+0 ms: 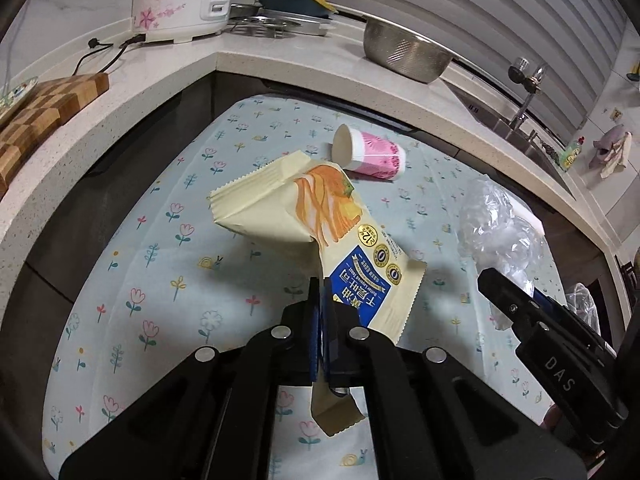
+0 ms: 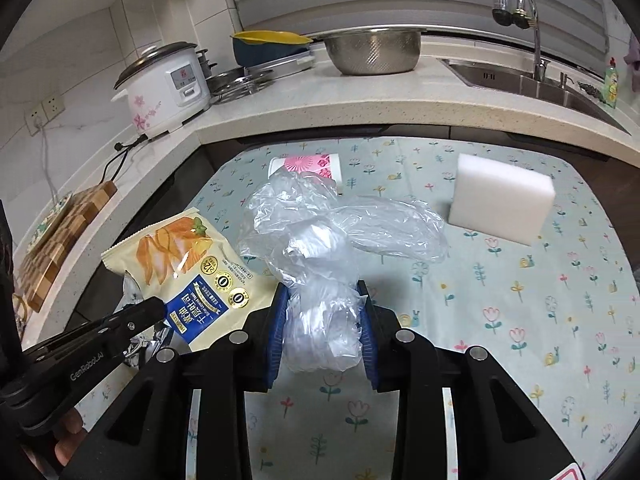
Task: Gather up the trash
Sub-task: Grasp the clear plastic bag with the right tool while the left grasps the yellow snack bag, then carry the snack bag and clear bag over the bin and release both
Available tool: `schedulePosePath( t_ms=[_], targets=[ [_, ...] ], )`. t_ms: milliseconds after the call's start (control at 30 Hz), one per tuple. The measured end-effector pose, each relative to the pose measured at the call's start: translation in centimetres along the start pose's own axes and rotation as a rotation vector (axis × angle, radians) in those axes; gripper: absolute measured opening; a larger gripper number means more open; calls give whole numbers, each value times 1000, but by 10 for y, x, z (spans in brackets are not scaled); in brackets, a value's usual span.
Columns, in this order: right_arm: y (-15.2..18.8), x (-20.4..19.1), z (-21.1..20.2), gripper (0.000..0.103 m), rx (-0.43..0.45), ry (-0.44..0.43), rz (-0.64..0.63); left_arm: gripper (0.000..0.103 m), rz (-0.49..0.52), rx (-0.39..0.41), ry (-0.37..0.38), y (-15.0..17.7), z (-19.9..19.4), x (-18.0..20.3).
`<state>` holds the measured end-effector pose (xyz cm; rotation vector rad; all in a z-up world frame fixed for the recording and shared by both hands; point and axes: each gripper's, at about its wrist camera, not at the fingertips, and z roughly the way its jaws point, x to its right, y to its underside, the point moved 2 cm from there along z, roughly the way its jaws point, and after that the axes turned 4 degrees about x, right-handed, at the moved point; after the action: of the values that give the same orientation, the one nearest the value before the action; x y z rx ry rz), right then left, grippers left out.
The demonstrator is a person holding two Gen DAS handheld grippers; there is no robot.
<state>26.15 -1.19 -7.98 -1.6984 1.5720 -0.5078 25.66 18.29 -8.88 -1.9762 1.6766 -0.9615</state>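
My left gripper [image 1: 323,292] is shut on the lower edge of a cream and blue snack wrapper [image 1: 304,208], which hangs lifted above the flowered tablecloth [image 1: 160,280]. In the right wrist view the same wrapper [image 2: 188,264] shows at the left, pinched by the left gripper [image 2: 158,308]. My right gripper [image 2: 323,300] is shut on a crumpled clear plastic bag [image 2: 320,240], bunched between the blue pads. That bag [image 1: 500,232] also appears at the right of the left wrist view, with the right gripper [image 1: 486,280] below it. A pink paper cup [image 1: 368,154] lies on its side on the table, partly hidden behind the bag [image 2: 308,164].
A white sponge block [image 2: 502,200] rests on the cloth at the right. The stone counter [image 2: 360,96] wraps around the table, holding a rice cooker [image 2: 164,84], a steel bowl [image 2: 374,50], a sink [image 2: 532,80] and a wooden cutting board [image 1: 44,116].
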Motion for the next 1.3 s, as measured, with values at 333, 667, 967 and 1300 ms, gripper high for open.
schedulePosePath(
  t_ms=[333, 667, 967, 1300],
  targets=[
    [-5, 52, -74, 31, 94, 54, 60, 0, 101, 58, 65, 0, -44, 77],
    [4, 117, -137, 31, 165, 120, 139, 0, 234, 90, 146, 14, -76, 164],
    [20, 182, -184, 31, 210, 190, 217, 0, 334, 91, 208, 36, -87, 235],
    [39, 241, -217, 31, 236, 251, 296, 0, 426, 73, 263, 61, -90, 299]
  ],
)
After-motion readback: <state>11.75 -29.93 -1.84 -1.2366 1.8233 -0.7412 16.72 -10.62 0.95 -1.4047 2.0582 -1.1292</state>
